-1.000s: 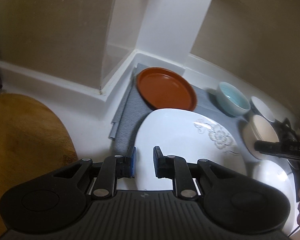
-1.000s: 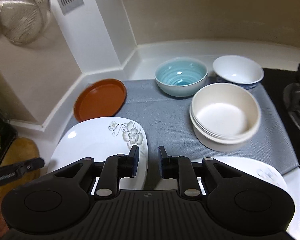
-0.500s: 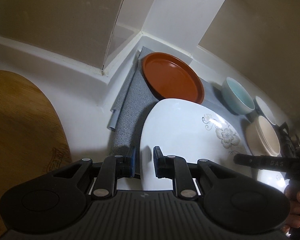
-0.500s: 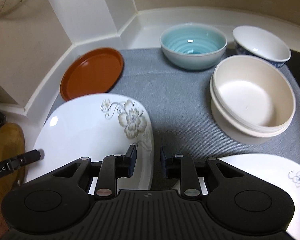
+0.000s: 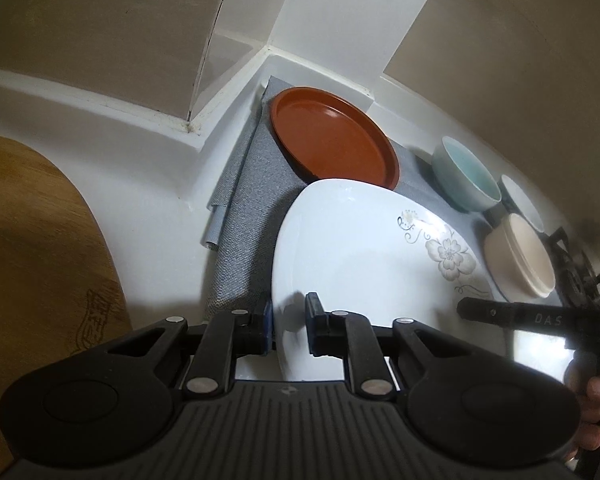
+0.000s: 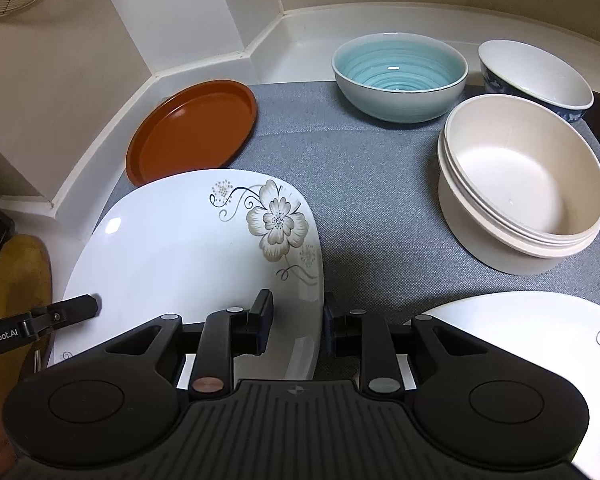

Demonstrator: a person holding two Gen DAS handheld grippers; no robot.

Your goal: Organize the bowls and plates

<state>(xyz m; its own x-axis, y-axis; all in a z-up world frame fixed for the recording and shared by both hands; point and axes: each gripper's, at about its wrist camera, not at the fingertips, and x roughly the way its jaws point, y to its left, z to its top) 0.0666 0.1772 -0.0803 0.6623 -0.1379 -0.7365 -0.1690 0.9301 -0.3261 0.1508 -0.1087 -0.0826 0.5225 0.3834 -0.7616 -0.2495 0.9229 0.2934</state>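
Note:
A white plate with a grey flower (image 5: pixel 360 248) (image 6: pixel 180 264) lies on the grey mat (image 6: pixel 372 176), overlapping the brown plate (image 5: pixel 332 140) (image 6: pixel 196 128). My left gripper (image 5: pixel 288 320) straddles the plate's left rim, its jaws closing, with a narrow gap still showing around the rim. My right gripper (image 6: pixel 298 320) straddles the plate's right rim and is slightly open. A light blue bowl (image 6: pixel 400 76), a white bowl with a blue outside (image 6: pixel 536 76) and a stack of cream bowls (image 6: pixel 520 184) stand on the mat to the right.
A second white plate (image 6: pixel 520 344) lies at the near right. A wooden cutting board (image 5: pixel 32 240) sits to the left of the mat. A gas hob (image 5: pixel 572 264) borders the mat on the right. White walls close off the corner behind the plates.
Both grippers have sunk and come forward. The flowered plate's rims now sit between their fingers, where before the fingers hung short of it. The dishes have not moved.

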